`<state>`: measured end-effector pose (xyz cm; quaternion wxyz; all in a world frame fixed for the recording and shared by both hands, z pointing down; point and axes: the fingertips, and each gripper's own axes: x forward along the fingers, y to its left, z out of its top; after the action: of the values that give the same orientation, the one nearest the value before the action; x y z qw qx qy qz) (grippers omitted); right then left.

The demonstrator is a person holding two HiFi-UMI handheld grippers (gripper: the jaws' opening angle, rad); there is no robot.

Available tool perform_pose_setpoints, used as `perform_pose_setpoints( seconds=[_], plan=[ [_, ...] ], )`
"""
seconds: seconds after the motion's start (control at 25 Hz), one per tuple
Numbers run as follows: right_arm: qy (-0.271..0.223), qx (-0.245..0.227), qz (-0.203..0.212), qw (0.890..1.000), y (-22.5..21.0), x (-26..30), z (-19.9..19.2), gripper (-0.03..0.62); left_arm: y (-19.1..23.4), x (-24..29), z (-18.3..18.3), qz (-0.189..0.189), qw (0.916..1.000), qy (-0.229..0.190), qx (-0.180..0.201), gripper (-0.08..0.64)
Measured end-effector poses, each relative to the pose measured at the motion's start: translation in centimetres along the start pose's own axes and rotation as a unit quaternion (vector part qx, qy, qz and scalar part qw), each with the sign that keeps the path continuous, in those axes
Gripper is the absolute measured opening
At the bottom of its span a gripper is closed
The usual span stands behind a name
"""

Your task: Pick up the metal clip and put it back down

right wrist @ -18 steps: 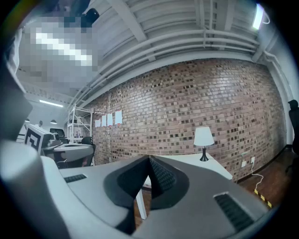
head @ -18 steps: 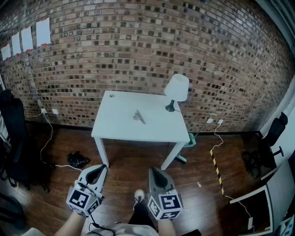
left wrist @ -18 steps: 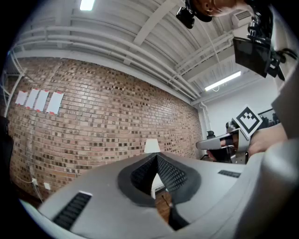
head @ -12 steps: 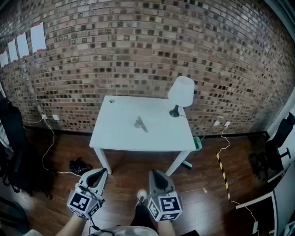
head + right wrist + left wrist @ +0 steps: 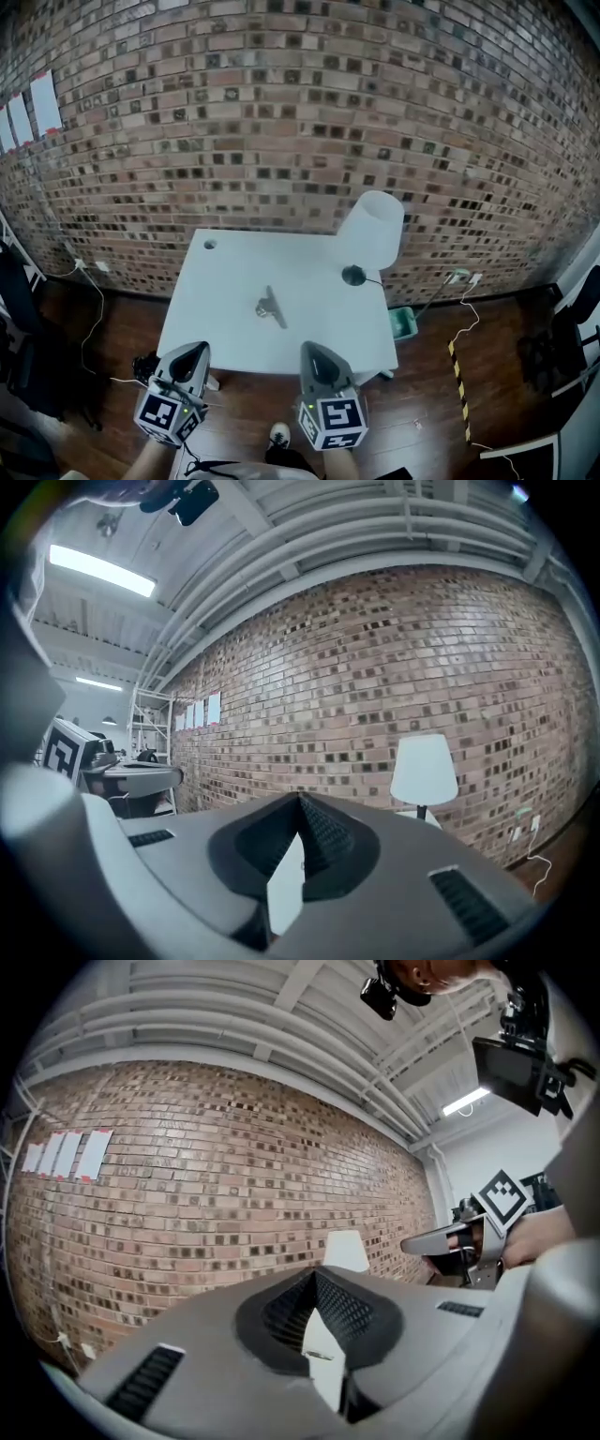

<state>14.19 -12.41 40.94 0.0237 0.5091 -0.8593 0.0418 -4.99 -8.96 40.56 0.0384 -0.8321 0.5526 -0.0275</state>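
The metal clip (image 5: 270, 307) lies flat near the middle of the white table (image 5: 225, 319). Both grippers are held level just before the table's front edge, well short of the clip. My left gripper (image 5: 192, 350) is shut with nothing in it. My right gripper (image 5: 314, 349) is likewise shut and empty. In the left gripper view, the clip (image 5: 319, 1355) shows small through the slit under the jaws, on the table (image 5: 326, 1387). The right gripper view shows only a strip of table (image 5: 286, 892) below its jaws; the clip is hidden there.
A white lamp (image 5: 373, 230) stands at the table's far right corner, its base (image 5: 354, 275) on the top. A brick wall (image 5: 281, 122) runs behind. Cables (image 5: 89, 309), a green bin (image 5: 403, 323) and striped tape (image 5: 459, 375) are on the wooden floor.
The table has come closer and now fills more of the head view, its front edge reaching the gripper tips. Both grippers stay shut, side by side.
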Motion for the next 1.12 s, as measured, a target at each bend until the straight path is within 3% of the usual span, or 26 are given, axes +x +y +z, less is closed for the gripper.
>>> perform_pose_setpoints(
  seconds=[0.36, 0.6, 0.88, 1.08, 1.12],
  plan=[
    [-0.01, -0.013, 0.021, 1.0, -4.4, 7.9, 3.2, -0.012, 3.1, 8.9, 1.8, 0.014, 0.9998, -0.01, 0.013, -0.002],
    [0.004, -0.019, 0.031, 0.999, -3.8, 11.3, 2.5, -0.011, 5.6, 11.3, 0.8, 0.012, 0.9999, 0.001, 0.002, -0.002],
    [0.013, -0.055, 0.029, 0.998, -1.2, 13.2, 2.3, -0.011, 7.1, 11.7, -0.1, -0.019, 0.9998, 0.006, -0.003, -0.002],
    [0.067, -0.09, -0.015, 0.994, -1.4, 14.4, -0.2, -0.011, 8.0, 11.0, -0.4, -0.039, 0.9991, 0.013, -0.013, -0.002],
    [0.082, -0.102, -0.022, 0.991, -1.5, 14.5, -1.2, 0.019, 8.2, 10.7, -0.7, -0.043, 0.9989, 0.011, -0.017, -0.002]
  ],
)
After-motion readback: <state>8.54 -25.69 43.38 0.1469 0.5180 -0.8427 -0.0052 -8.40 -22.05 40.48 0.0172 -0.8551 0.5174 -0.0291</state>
